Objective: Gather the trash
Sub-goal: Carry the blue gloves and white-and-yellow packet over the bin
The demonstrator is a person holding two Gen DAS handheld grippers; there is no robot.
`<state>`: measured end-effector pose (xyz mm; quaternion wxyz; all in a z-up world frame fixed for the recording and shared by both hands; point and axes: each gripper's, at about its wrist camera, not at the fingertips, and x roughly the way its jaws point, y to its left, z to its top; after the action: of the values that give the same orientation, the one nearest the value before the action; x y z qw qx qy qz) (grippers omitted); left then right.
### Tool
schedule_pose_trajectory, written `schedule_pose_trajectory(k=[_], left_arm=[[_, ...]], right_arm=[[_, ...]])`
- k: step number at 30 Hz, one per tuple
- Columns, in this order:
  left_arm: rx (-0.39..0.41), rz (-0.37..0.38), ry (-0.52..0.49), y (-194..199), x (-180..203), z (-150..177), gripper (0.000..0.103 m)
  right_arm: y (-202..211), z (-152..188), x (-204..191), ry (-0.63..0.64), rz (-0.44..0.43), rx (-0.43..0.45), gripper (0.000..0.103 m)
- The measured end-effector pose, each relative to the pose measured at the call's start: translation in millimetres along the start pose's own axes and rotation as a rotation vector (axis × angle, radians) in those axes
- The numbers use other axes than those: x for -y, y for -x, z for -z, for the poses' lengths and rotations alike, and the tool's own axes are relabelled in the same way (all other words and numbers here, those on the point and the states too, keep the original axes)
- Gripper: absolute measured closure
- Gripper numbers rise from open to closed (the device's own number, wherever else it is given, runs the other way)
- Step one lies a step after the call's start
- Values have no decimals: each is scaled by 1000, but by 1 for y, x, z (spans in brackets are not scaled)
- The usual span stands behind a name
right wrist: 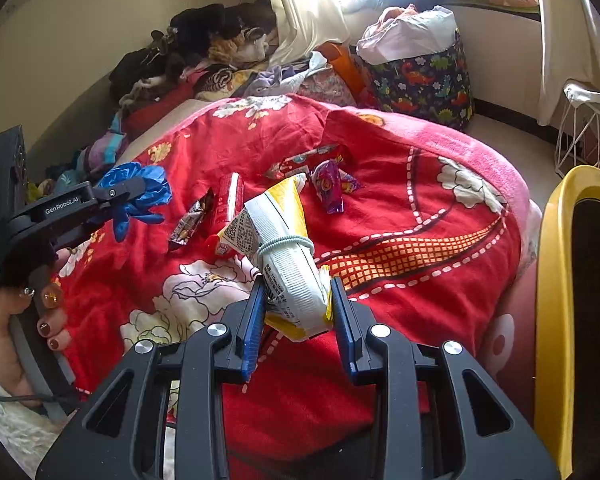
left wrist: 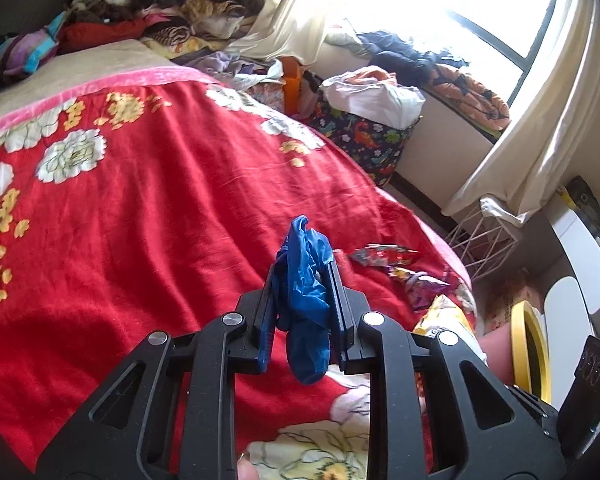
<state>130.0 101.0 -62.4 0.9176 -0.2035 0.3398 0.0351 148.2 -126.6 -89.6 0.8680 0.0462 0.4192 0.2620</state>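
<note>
My left gripper [left wrist: 302, 276] is shut on a crumpled blue glove [left wrist: 306, 300] and holds it above the red floral blanket [left wrist: 140, 208]; the glove also shows in the right wrist view [right wrist: 140, 192]. My right gripper [right wrist: 298, 292] is shut on a white and yellow snack bag [right wrist: 284, 256] bound with a hair tie, lifted a little off the blanket [right wrist: 400, 208]. Loose wrappers lie on the blanket: a purple one [right wrist: 330, 186], a red one [right wrist: 230, 196], a dark one [right wrist: 190, 220] and a red-white one [right wrist: 308, 160].
A yellow-rimmed bin [right wrist: 556, 280] stands at the right by the bed; it also shows in the left wrist view [left wrist: 530, 352]. A dinosaur-print basket [right wrist: 424, 76] with clothes and a white wire basket [right wrist: 588, 128] stand on the floor. Clothes are piled at the bed's far end [left wrist: 160, 4].
</note>
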Motion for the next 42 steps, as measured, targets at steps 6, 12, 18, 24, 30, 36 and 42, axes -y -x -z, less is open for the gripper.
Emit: schedule_pose_trajectory(k=[6,12,18,24,30,36,42], left_arm=[[2,36,-38,4,21,1,86],[-8,74,-81,5,41,6,86],[-15,108,-125,7,62,11,86],[-14,137,-165,11,79,16,86],[-20,167,-201,13,98,22,86],[-27,196,-238,16,115,29,86],[-34,225,-274,18,132,36,86]], right_arm=[[18,-4,7,-13,-4,36,73],[34,-6,14,-38,7,71,73],[49,-8,26,-66,22,107,73],[66,-8,42,-102,41,147,73],[85,-9,61,-144,62,184,73],[102,-7,78,-176,91,219,73],[117,-3,92,-212,119,247,73]])
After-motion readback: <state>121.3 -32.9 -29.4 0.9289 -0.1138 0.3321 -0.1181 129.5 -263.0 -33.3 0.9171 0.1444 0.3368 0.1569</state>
